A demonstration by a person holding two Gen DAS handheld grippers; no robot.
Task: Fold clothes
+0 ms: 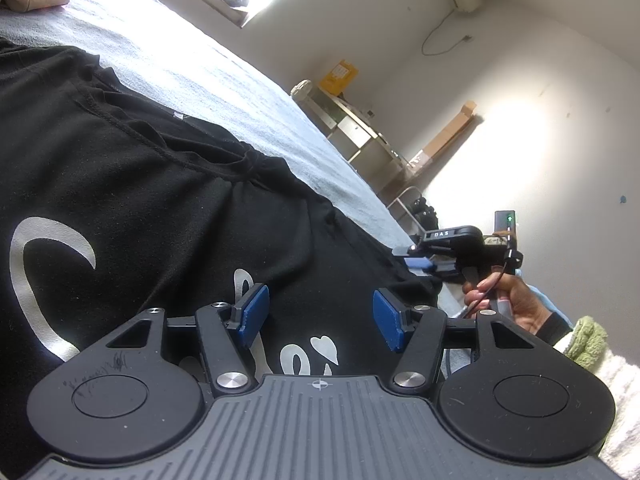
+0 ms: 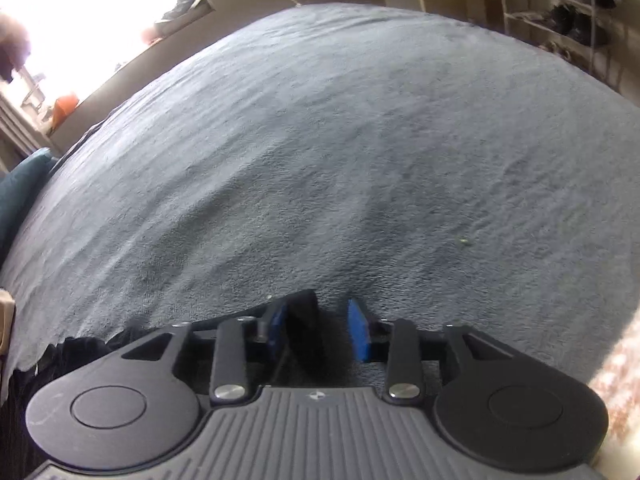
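Grey bedspread (image 2: 360, 140) mostly bare, black garment (image 1: 140, 180) near edge

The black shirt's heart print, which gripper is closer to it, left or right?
Left. The left gripper hovers open right over the heart print on the black shirt. The right gripper sits off at the shirt's far edge.

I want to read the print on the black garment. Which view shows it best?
The left wrist view: the black garment lies spread with its pale print visible. The right wrist view shows only dark cloth by its gripper.
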